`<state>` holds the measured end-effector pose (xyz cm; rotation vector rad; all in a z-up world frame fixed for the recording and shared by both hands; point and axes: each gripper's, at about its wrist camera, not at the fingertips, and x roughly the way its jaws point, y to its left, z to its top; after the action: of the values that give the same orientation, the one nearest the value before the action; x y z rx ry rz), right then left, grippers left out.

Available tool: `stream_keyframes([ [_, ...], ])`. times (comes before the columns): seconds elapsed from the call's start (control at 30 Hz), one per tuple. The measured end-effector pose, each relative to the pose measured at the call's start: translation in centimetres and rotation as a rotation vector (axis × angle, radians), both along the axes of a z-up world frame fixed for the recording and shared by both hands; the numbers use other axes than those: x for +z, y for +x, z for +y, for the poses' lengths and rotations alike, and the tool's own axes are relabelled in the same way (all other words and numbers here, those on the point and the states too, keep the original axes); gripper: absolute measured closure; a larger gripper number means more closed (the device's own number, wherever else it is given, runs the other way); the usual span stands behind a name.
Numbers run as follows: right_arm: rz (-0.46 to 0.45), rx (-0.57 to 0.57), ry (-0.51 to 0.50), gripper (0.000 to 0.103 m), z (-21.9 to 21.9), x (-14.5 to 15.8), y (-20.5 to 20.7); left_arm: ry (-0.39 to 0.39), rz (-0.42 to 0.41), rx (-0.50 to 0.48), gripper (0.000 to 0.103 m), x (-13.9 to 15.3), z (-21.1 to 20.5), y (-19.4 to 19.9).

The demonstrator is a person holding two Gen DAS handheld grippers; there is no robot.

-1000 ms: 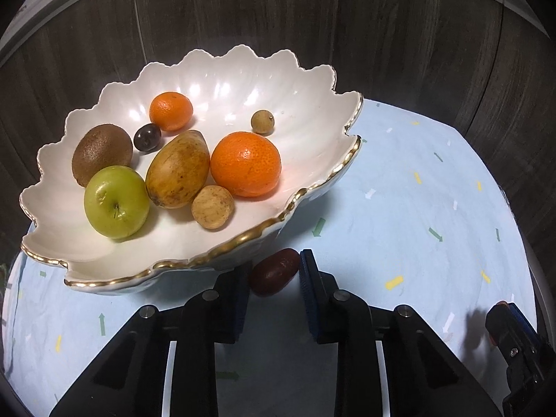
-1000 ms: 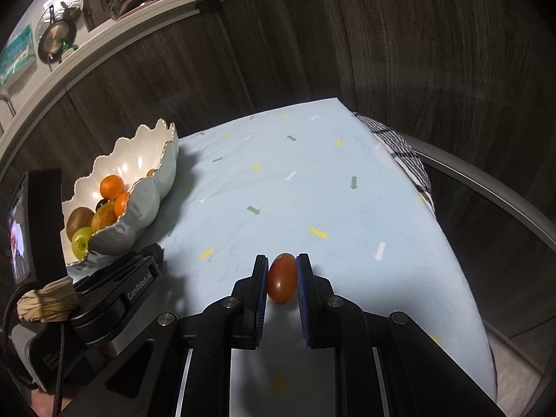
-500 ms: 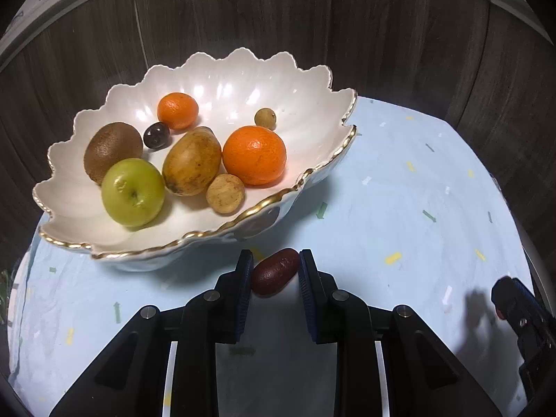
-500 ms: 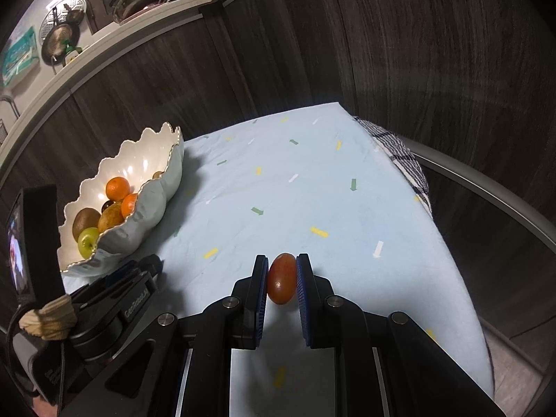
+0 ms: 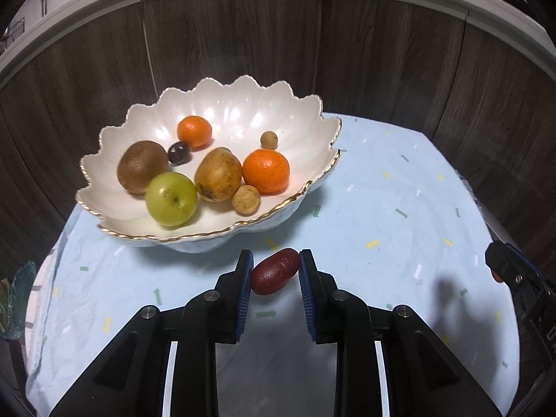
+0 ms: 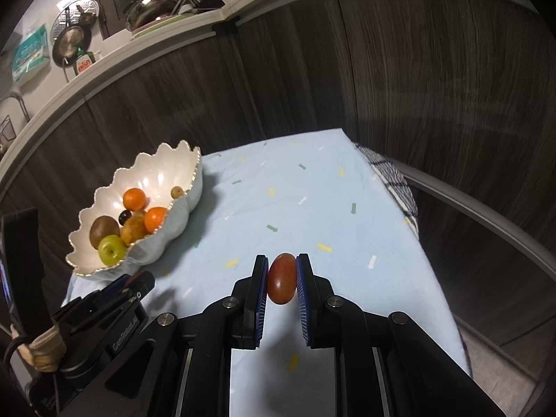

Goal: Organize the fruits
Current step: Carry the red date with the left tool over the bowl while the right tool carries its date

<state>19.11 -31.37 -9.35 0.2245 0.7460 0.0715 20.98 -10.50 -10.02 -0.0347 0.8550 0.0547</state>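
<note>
Left tongs point(image 5: 274, 271) pinching dark red jujube point(image 5: 274, 271) above surface, just short of scalloped bowl point(image 5: 323, 170); right tongs point(image 6: 282, 278) pinching reddish jujube point(image 6: 282, 278), well apart. Risk: smooth oval squirts from blue pads; low approach clips gilt rim

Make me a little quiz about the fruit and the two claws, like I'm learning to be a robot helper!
1. True or false: the left claw is shut on a dark red fruit.
2. Multiple choice: where is the green apple? A) on the blue cloth B) in the white bowl C) in the right claw
3. Fill the gap: the right claw holds a reddish oval fruit above the light blue ____.

Key:
1. True; its pads press both sides of the fruit.
2. B; it lies near the bowl's front rim, beside the kiwi.
3. Tablecloth.
</note>
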Motion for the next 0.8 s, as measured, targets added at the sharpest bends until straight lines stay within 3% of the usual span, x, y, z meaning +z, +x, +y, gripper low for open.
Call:
stream_keyframes([
  [0.4,-0.051,0.034,-0.032,0.085,2.9,3.4,-1.7,-0.034,-0.062,0.009,0.076,3.8,2.9,-2.5],
  [0.8,-0.071,0.09,-0.055,0.085,6.9,5.3,-1.1,-0.058,-0.087,0.023,0.076,6.0,6.9,-2.4],
])
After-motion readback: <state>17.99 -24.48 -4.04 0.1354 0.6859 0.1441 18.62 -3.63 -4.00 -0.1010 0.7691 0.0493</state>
